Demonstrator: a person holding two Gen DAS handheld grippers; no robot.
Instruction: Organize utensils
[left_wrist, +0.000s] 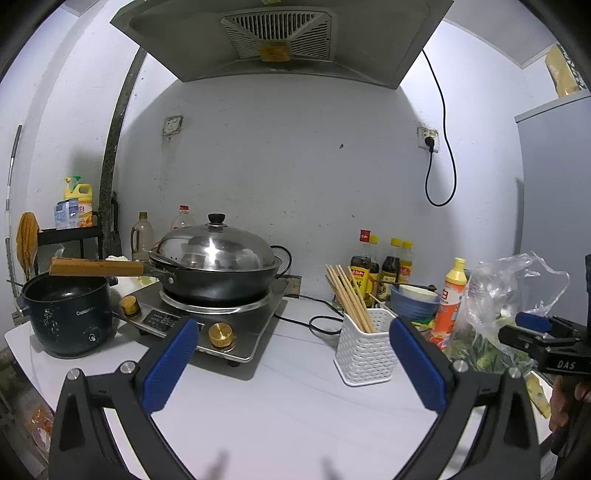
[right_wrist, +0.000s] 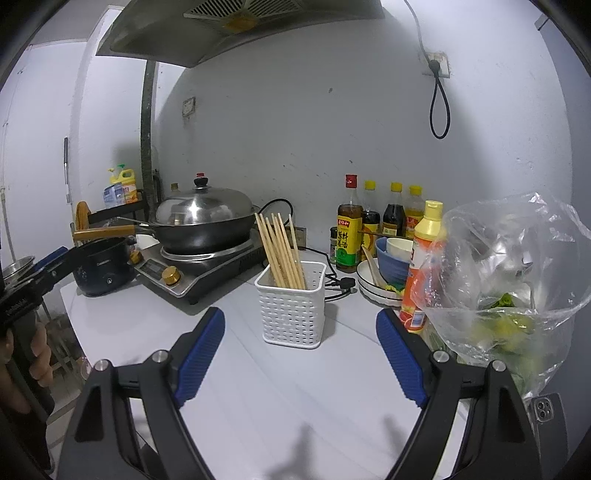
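A white perforated holder (left_wrist: 364, 350) (right_wrist: 291, 304) stands on the white counter with several wooden chopsticks (left_wrist: 349, 297) (right_wrist: 280, 254) leaning in it. My left gripper (left_wrist: 295, 326) is open with nothing between its blue pads; the holder sits just inside its right finger, a little ahead. My right gripper (right_wrist: 301, 317) is open and empty too, with the holder straight ahead between its fingertips, untouched. The right gripper also shows at the right edge of the left wrist view, and the left one at the left edge of the right wrist view.
An induction cooker (left_wrist: 207, 325) carries a lidded wok (left_wrist: 218, 266) with a wooden handle. A dark electric pot (left_wrist: 66, 314) stands at the left. Sauce bottles (right_wrist: 373, 221), stacked bowls (right_wrist: 391, 266), an orange squeeze bottle (right_wrist: 421, 266) and a plastic bag of greens (right_wrist: 506, 280) crowd the right.
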